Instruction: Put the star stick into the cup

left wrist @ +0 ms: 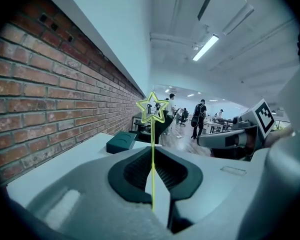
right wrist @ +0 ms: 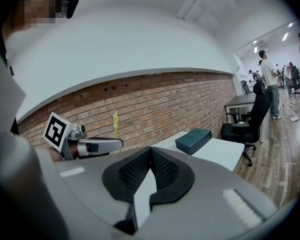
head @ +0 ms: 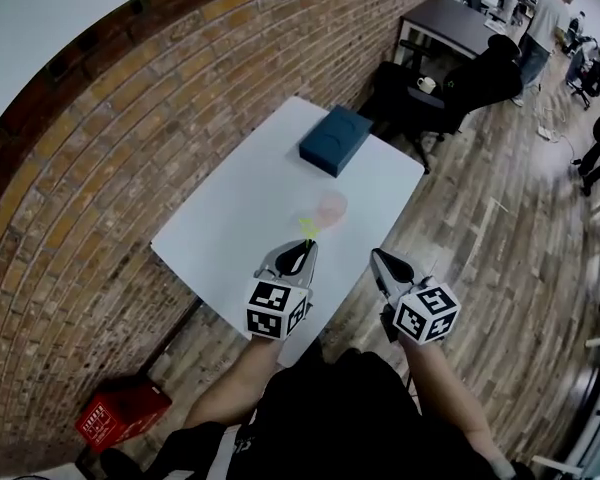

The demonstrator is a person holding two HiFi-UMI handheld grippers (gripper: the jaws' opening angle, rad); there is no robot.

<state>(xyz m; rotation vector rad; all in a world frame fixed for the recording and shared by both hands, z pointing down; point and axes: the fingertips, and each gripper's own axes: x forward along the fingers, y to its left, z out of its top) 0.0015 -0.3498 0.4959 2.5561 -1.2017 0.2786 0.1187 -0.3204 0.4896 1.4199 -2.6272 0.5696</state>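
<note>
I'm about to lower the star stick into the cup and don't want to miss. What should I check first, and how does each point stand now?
1. Star stick gripped: ok; the left hand-held gripper is shut on its shaft, star upward.
2. Cup standing on the table: ok, just beyond that gripper.
3. Stick over the cup's mouth: not ok; it is short of the cup.
4. Cup's mouth unobstructed: cannot tell; the cup looks faint and blurred.
5. Right hand-held gripper out of the way: ok; shut, empty, off to the right.
6. Box clear of the path: ok; it lies beyond the cup.
</note>
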